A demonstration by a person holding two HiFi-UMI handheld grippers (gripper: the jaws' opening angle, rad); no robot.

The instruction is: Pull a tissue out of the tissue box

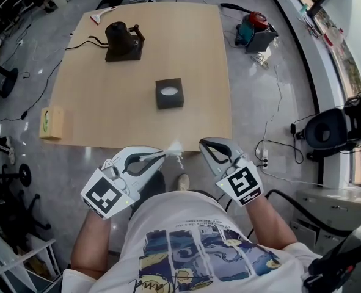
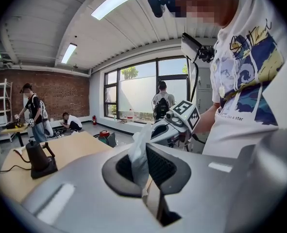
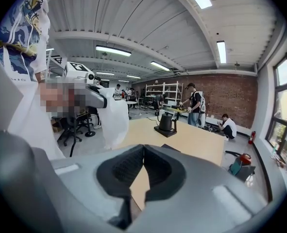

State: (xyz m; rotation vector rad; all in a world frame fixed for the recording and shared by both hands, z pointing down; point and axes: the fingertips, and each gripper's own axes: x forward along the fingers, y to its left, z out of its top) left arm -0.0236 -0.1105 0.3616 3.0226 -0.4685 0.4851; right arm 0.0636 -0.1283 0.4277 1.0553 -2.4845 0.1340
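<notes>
Looking down in the head view, the left hand-held gripper (image 1: 162,155) sits just off the near edge of the counter (image 1: 107,102). Its jaws are pinching a white tissue (image 1: 176,147) that sticks out past the tips. The right hand-held gripper (image 1: 204,144) is beside it, a little apart, by the same edge. The dark tissue box (image 1: 169,93) stands in the middle of the counter, well apart from both, with white showing in its top opening. A black kettle (image 1: 122,39) stands at the far side, and a small wooden box (image 1: 52,123) at the left edge.

In the left gripper view, the tissue (image 2: 137,154) is clamped between the pads and rises above them, with the right hand-held gripper (image 2: 158,128) behind it.

In the right gripper view, the right hand-held gripper (image 3: 143,155) has its jaws pressed together with nothing between them. The tissue (image 3: 115,118) hangs at the left, off the counter (image 3: 196,142), and the kettle (image 3: 166,122) stands farther back.
</notes>
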